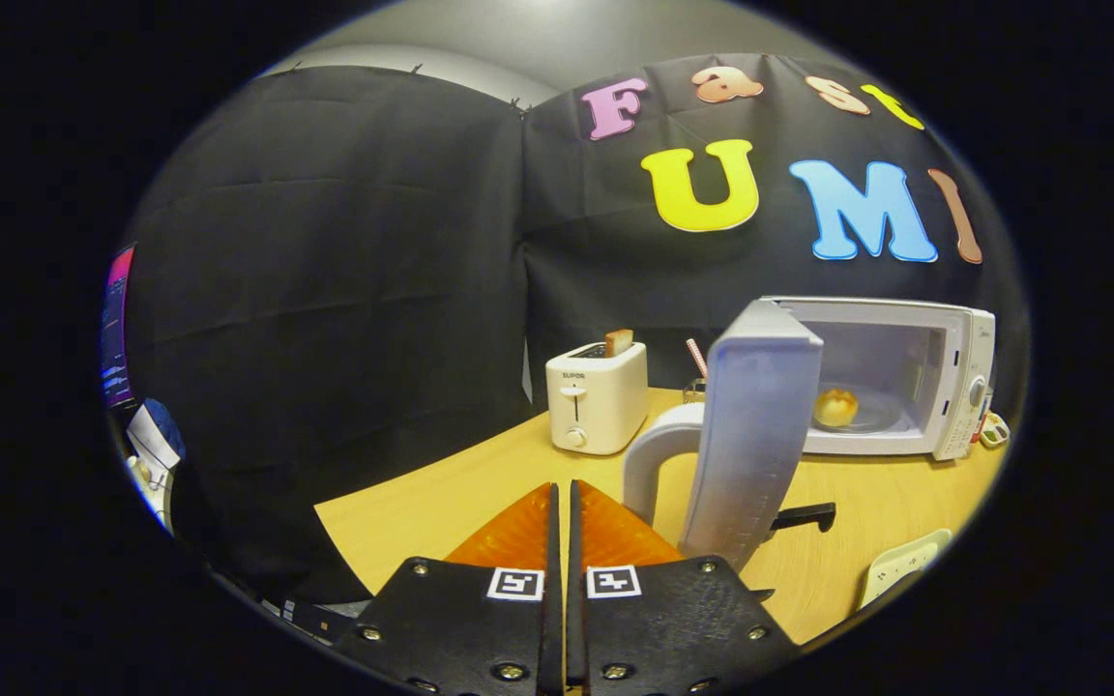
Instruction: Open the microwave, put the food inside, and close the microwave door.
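A: How do the jaws stand?

B: The gripper (562, 503) has its jaws brought together, with just a thin slit between the fingers (516, 534), and nothing held in them. They point out over the wooden worktop (441, 493).

A: And the microwave?

B: The microwave (949, 377) stands beyond the fingers and to their right, near the black cloth wall. Its door (755, 435) is swung wide open toward the gripper, seen nearly edge-on, and stands just ahead of the right finger.

A: Where's the food?

B: A small round bun (835, 407) sits inside the cavity, on the glass plate (871, 418).

A: Anything else on the worktop?

B: A white toaster (596, 398) left of the microwave, with a slice of toast (618, 341) sticking up from its slot. A white jug handle (659, 459) curves out from behind the open door. A white power strip (905, 563) lies to the right of the door, nearer the worktop's edge.
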A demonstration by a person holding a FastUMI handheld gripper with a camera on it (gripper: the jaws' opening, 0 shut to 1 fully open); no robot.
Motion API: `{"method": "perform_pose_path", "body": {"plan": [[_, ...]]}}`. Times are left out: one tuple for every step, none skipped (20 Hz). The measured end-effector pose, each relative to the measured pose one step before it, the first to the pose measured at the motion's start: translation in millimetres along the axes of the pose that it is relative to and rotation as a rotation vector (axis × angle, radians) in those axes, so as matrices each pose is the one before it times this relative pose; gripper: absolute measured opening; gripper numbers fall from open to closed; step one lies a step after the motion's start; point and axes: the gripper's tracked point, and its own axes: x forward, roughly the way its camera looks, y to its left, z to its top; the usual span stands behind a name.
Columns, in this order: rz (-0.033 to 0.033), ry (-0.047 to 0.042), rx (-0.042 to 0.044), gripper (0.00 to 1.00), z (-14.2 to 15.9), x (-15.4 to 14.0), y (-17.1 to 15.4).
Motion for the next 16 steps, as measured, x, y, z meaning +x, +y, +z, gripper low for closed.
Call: {"method": "perform_pose_path", "body": {"plan": [[-0.00018,-0.00186,-0.0073,0.01,-0.83,-0.45,-2.46],[-0.0059,-0.00739,-0.01126,0.01,-0.52,-3.1,-3.35],[-0.00138,-0.00245,-0.01079,0.01,-0.29,-2.67,-3.89],[0.00447,0.00136,-0.00207,0.01,-1.13,-4.04,-1.6],[0.00243,0.00542,0.00495,0.01,-1.45,-3.54,-4.64],[0.00344,0.00421,0.00602,0.01,-0.52,-5.31,-5.65],[-0.00033,0.00222,0.00459,0.01,0.51,-5.27,-6.62],[-0.0072,-0.00273,-0.01347,0.01,1.21,-4.82,-7.96],[-0.0169,-0.01182,-0.02227,0.01,3.0,-4.32,-9.68],[-0.02078,-0.00888,-0.02251,0.01,0.35,-4.09,-10.81],[-0.01914,-0.0029,-0.01349,0.01,-0.31,-2.41,-11.31],[-0.01538,0.00103,-0.00093,0.01,-2.75,-1.56,-10.22],[-0.01611,0.00438,0.00508,0.01,-1.91,-0.88,-11.99],[-0.01956,0.00474,0.00641,0.01,-2.57,-1.57,-13.42],[-0.02023,0.00289,0.00825,0.01,-1.29,-0.41,-14.8],[-0.02114,0.00318,0.00593,0.01,-1.28,0.3,-13.85]]}}
